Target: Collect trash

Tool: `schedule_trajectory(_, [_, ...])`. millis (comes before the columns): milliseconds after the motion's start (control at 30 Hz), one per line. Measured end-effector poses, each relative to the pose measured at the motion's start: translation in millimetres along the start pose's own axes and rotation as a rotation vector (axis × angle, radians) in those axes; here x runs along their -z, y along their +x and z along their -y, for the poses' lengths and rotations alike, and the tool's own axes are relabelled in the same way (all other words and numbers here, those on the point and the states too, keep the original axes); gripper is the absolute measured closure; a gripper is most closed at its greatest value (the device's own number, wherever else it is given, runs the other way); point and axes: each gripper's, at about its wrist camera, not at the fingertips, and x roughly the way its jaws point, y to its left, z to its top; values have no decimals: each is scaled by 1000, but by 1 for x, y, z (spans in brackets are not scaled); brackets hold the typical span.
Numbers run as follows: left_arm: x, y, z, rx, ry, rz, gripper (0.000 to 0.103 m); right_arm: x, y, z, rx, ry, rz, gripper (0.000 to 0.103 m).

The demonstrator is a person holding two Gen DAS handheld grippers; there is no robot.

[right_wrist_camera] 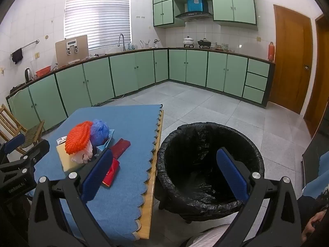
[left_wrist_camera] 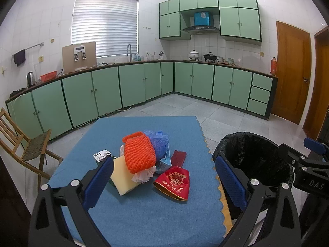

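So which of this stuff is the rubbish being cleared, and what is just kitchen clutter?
Part of the job:
orange net
blue plastic bag
red packet
dark red wrapper
yellow sponge
bin

Just lying about:
kettle
folding chair
white pot
red flask

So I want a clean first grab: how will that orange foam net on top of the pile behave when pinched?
The orange foam net looks light and squashy, so it probably collapses under pressure. Perched on the pile, it may drag the white tissue along.

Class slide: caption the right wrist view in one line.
Open right tool above black-lined bin; trash pile waits on blue table.
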Motion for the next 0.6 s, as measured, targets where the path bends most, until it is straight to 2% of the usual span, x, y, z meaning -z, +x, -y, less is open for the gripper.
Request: schedule_trajectory(600, [2,2,-9,7,-12,-2,6,4,9,-4,0,-5,-1,5])
